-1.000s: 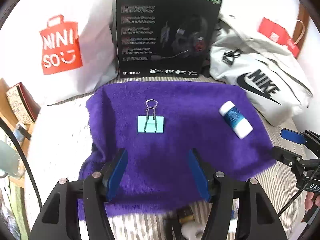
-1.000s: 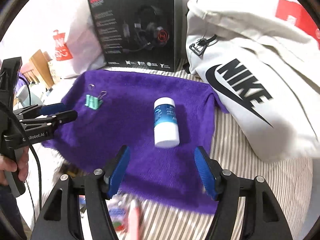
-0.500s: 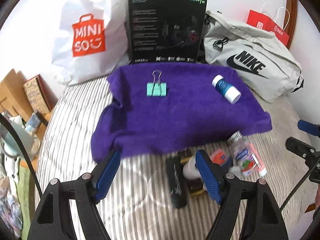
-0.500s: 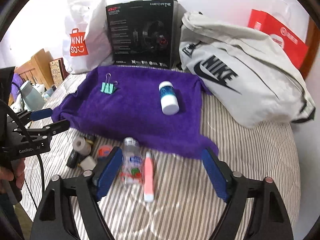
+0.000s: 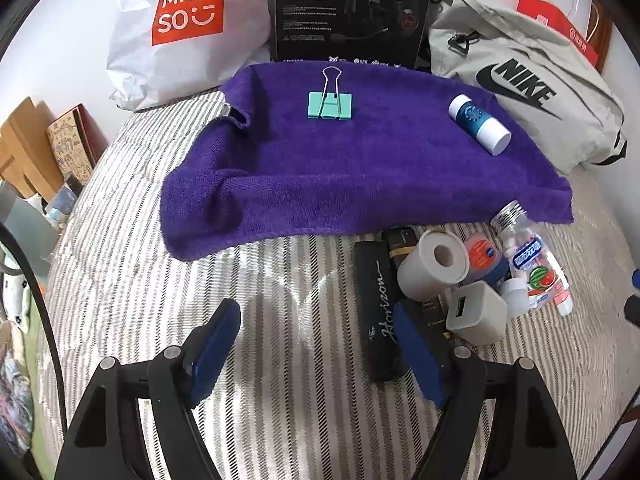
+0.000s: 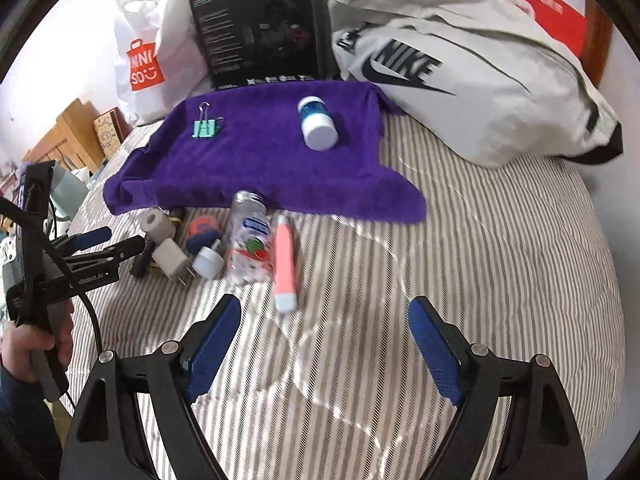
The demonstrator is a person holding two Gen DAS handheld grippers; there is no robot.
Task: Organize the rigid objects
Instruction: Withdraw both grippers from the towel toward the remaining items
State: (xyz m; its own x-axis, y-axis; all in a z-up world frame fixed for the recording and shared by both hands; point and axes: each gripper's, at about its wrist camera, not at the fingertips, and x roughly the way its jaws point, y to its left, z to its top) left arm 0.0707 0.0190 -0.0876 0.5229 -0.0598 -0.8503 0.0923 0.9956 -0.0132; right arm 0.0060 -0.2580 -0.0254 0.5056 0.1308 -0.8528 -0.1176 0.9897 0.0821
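Spread across a striped bed [image 6: 500, 240], a purple towel [image 5: 360, 168] reaches the far edge, where a grey Nike bag [image 6: 480, 80] and black headset box [image 5: 352, 12] stand. On the towel, a blue-and-white bottle [image 5: 479, 124] lies near its right edge, a teal binder clip [image 5: 330, 105] near its far edge. Just off the towel's near edge sits a cluster: clear candy bottle [image 6: 250, 240], pink tube [image 6: 284, 260], tape roll [image 5: 434, 266], white charger [image 5: 476, 312]. Left gripper [image 5: 316, 344] and right gripper [image 6: 324, 344] hover wide apart, empty.
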